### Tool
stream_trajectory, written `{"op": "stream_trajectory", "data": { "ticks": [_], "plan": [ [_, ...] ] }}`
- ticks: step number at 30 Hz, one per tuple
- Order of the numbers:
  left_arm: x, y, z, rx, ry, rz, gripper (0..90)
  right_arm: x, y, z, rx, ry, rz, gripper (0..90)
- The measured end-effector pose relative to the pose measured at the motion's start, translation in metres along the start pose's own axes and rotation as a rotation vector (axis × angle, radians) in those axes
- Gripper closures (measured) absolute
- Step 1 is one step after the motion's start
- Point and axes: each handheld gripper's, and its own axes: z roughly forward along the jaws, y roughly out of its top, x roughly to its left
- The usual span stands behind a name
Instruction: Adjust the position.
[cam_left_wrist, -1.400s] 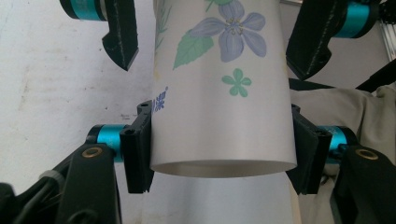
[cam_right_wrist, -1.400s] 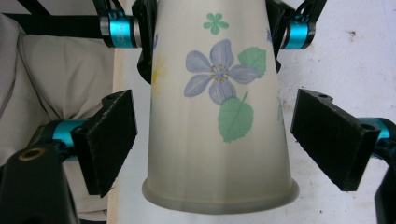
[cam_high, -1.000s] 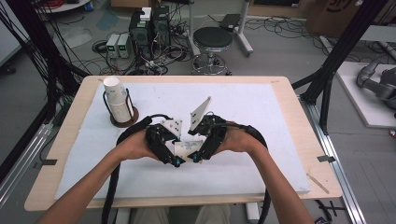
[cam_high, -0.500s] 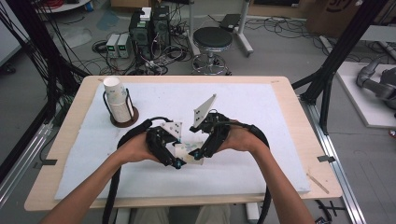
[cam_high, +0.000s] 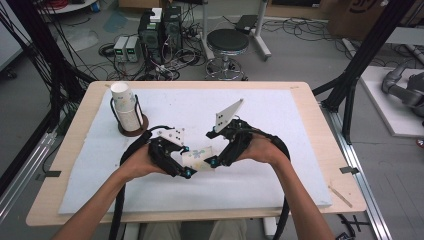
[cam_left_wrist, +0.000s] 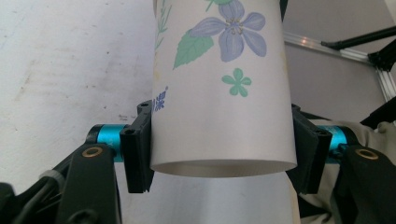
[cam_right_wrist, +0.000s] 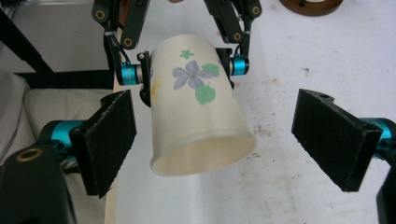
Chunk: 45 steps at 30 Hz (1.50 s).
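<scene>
Little has shifted since the earlier frames: both hands hold nearly the same spot near the middle of the worktop (cam_high: 300, 125), toward its near edge, with the right hand-held gripper (cam_high: 214, 161) a touch closer to the paper cup (cam_high: 198, 158) than before. That cup, printed with blue flowers and green leaves, hangs in the air between the two tools, above the white mat. In the left gripper view the left hand-held gripper (cam_left_wrist: 219, 161) is clamped on the cup (cam_left_wrist: 219, 93), its black pads pressing both sides close to the rim. In the right gripper view the right hand-held gripper (cam_right_wrist: 233, 140) stands open, its pads well clear on either side of the cup's (cam_right_wrist: 196, 121) open mouth, which faces that camera. From above, a stack of cups (cam_high: 125, 102) in a wire holder (cam_high: 132, 127) sits near the far left corner, well apart from the hands; open mat lies to the right and toward the far edge.
</scene>
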Motion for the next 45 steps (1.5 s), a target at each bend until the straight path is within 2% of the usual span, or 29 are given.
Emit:
{"op": "stream_trajectory", "data": {
  "ticks": [7,14,21,34,38,45],
  "plan": [
    [0.001,-0.008,-0.006,-0.076,0.011,-0.02,36.8,-0.002,-0.005,-0.008,-0.053,-0.012,0.024,14.1],
    [0.001,-0.014,-0.006,-0.091,0.018,-0.028,36.9,-0.003,-0.014,-0.009,-0.103,-0.017,0.044,14.1],
    [0.001,-0.018,-0.007,-0.142,0.019,-0.035,36.9,-0.002,-0.021,-0.01,-0.124,-0.021,0.062,14.1],
    [0.003,-0.027,-0.011,-0.253,0.025,-0.032,36.9,-0.002,-0.04,-0.008,-0.239,-0.022,0.102,14.1],
    [0.002,-0.027,-0.012,-0.258,0.027,-0.031,36.9,-0.001,-0.047,-0.007,-0.294,-0.021,0.114,14.1],
    [0.001,-0.027,-0.013,-0.293,0.03,-0.017,36.9,0.001,-0.054,-0.004,-0.345,-0.023,0.135,14.2]
  ]
}}
